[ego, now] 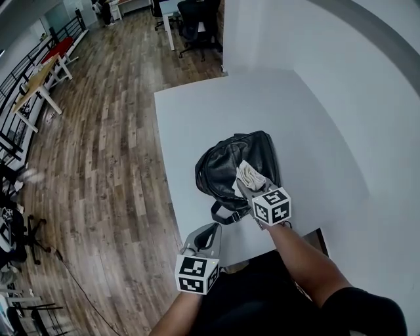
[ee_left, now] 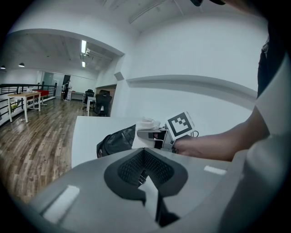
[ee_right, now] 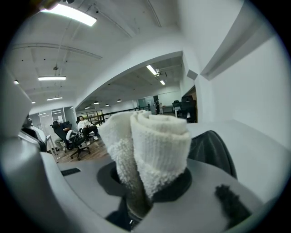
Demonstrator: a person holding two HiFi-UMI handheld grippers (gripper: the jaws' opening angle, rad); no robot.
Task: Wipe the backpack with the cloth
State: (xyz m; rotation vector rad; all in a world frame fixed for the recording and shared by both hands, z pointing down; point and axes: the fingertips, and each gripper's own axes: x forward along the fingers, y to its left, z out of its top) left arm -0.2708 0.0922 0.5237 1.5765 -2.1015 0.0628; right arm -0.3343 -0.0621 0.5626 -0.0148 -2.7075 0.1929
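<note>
Head view: the black backpack (ego: 236, 167) lies on the white table (ego: 197, 118). The right gripper (ego: 245, 182) is over it with the white cloth (ego: 251, 174), and the left gripper (ego: 210, 231) hangs off the table's near edge.

Left gripper view: fingers pressed together, nothing between them.

Right gripper view: fingers clamped on the rolled cloth, backpack just behind.

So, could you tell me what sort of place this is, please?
Most likely an open-plan office: there are black office chairs at the far end, work tables along one side, wood flooring throughout, and strip lights on the ceiling.
</note>
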